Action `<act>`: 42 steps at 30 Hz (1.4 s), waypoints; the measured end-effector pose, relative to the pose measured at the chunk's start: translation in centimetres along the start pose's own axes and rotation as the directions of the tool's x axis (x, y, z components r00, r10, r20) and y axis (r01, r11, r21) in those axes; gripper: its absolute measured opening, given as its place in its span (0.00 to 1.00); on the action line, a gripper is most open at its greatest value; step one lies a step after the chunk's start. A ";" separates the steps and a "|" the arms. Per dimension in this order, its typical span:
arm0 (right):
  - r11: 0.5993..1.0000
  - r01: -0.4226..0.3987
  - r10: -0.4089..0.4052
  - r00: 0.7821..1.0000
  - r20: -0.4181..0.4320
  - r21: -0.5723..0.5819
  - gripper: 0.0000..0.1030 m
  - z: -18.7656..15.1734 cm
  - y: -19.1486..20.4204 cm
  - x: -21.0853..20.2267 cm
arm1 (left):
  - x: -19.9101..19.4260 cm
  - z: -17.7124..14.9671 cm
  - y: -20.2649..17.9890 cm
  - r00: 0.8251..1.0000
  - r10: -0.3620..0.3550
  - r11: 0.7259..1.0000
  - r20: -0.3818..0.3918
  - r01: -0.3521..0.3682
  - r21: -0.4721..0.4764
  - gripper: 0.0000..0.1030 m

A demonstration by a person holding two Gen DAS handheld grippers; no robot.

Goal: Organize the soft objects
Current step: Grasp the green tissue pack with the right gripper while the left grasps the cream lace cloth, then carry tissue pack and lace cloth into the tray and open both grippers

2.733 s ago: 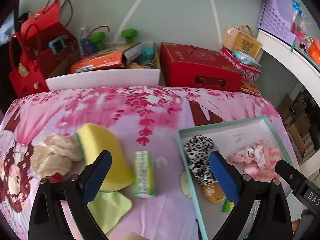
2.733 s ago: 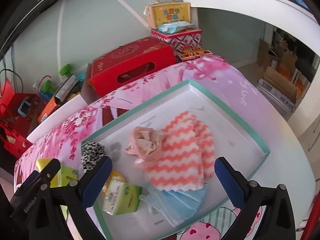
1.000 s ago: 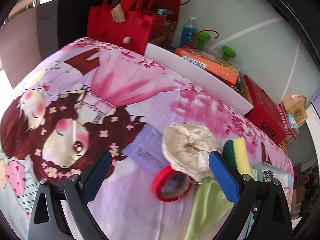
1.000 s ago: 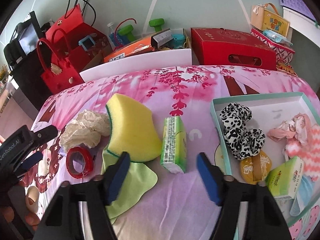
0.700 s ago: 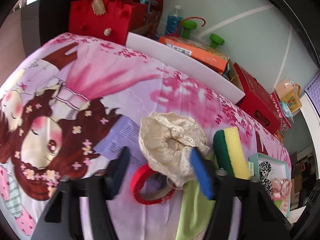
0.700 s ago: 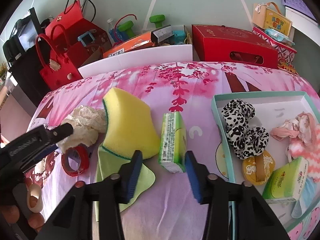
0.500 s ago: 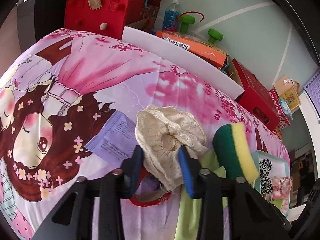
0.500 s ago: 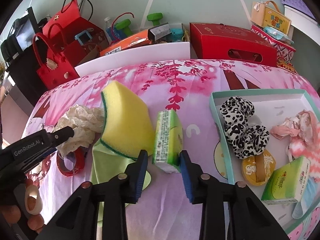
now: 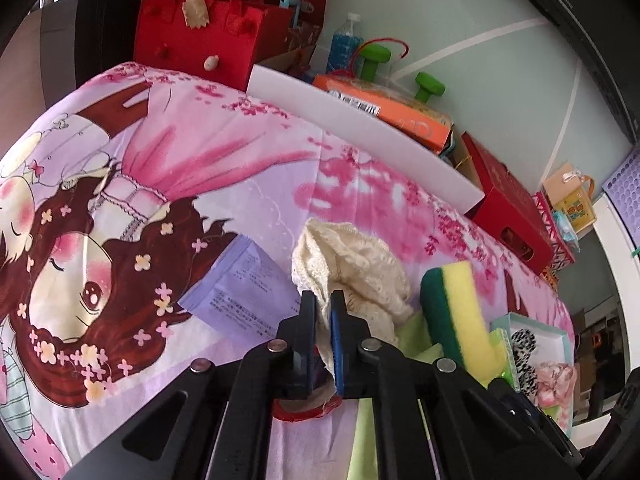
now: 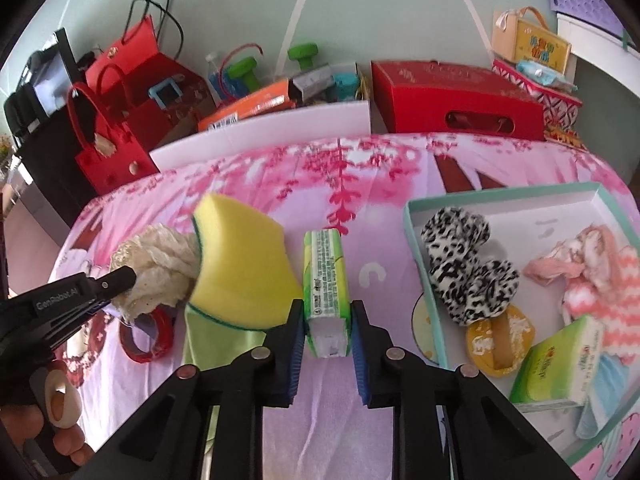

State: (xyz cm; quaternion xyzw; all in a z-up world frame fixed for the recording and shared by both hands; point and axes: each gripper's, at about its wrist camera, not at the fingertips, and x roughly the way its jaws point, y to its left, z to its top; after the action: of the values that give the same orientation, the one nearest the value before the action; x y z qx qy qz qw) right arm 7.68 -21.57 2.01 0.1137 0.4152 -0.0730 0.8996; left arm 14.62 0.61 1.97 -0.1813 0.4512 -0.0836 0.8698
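- Two tools work at once over a counter (image 10: 400, 160) under a pink cloth with a cartoon girl on it.
- Big white tray with a green rim (image 10: 416, 240) sits on the right side of the counter. In it lie a spotted black-and-white scrunchie (image 10: 460, 264), a pink and white wavy cloth (image 10: 600, 280) and a green tissue pack (image 10: 560, 364).
- Yellow sponge with a green edge (image 10: 240, 260) lies left of the middle, resting on a light green cloth (image 10: 212, 340).
- Cream lace cloth (image 9: 360, 264) lies bunched up just left of the sponge, partly over a red tape ring (image 10: 148, 340).
- Long green tissue packet (image 10: 326, 288) lies between the sponge and the tray.
- Left tool (image 9: 323, 312) has just been closing; its pads are almost together, pinching a fold of the cream lace cloth.
- Right tool (image 10: 326, 328) has just been closing too; its blue pads press both sides of the near end of the long green tissue packet.
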 end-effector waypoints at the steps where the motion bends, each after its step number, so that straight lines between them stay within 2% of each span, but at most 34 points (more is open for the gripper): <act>1: 1.000 -0.005 0.005 1.000 0.013 0.003 0.22 0.1 -0.1 -0.5 | -0.2 0.1 0.0 1.000 -0.004 1.000 0.008 0.004 0.001 0.06; 6: 1.000 -0.015 0.016 0.998 0.068 -0.007 0.22 0.1 -0.3 -2.4 | -1.6 0.4 -0.6 0.999 -0.021 1.000 0.050 0.020 0.007 0.04; 15: 0.999 -0.036 0.032 0.994 0.102 0.035 0.22 0.6 -1.5 -4.3 | -4.4 0.8 -2.1 0.991 -0.042 0.998 0.129 0.037 0.041 0.04; 26: 0.995 -0.019 0.002 0.986 0.168 0.103 0.22 1.2 -4.6 -8.1 | -9.5 1.0 -5.2 0.959 -0.143 0.986 0.243 0.118 0.114 0.04; 34: 0.988 -0.003 -0.033 0.975 0.222 0.157 0.22 1.4 -7.7 -10.8 | -12.4 0.3 -9.0 0.925 -0.257 0.957 0.280 0.203 0.207 0.04; 38: 0.978 0.021 -0.068 0.972 0.227 0.206 0.22 1.4 -9.9 -11.4 | -12.4 -0.7 -11.5 0.915 -0.310 0.933 0.259 0.241 0.267 0.04; 42: 0.963 0.038 -0.100 0.970 0.223 0.267 0.22 1.1 -12.8 -11.8 | -11.6 -2.1 -14.4 0.908 -0.365 0.902 0.206 0.291 0.319 0.04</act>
State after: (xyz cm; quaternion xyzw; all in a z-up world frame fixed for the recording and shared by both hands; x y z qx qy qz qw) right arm -2.06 -33.74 9.86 0.2073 0.2968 -0.1713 0.9163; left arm 6.45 -9.61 15.20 -0.1393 0.2792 -0.2685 0.9113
